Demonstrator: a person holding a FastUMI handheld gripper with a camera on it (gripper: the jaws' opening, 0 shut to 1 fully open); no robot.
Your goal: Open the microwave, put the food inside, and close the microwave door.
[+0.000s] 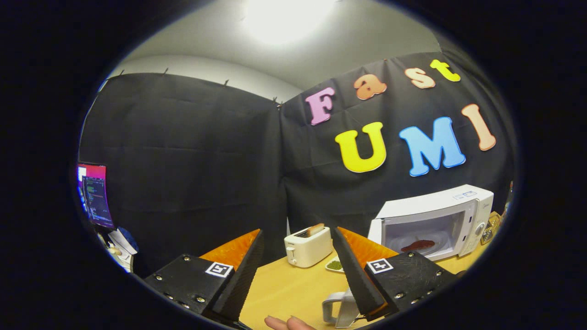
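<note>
The claw (298,256) hangs open and empty at lower centre, while the microwave (433,222) sits beyond its right finger, lower right, food (418,245) seemingly inside.

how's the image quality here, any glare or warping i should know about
Gripper view: a ceiling light blows out to white glare. Fisheye bending curves the booth wall and tilts the microwave. The wooden table, toaster and the dark food seen through the microwave door are evenly lit and fairly sharp. The gripper is open, fingers apart, nothing between them.
</note>
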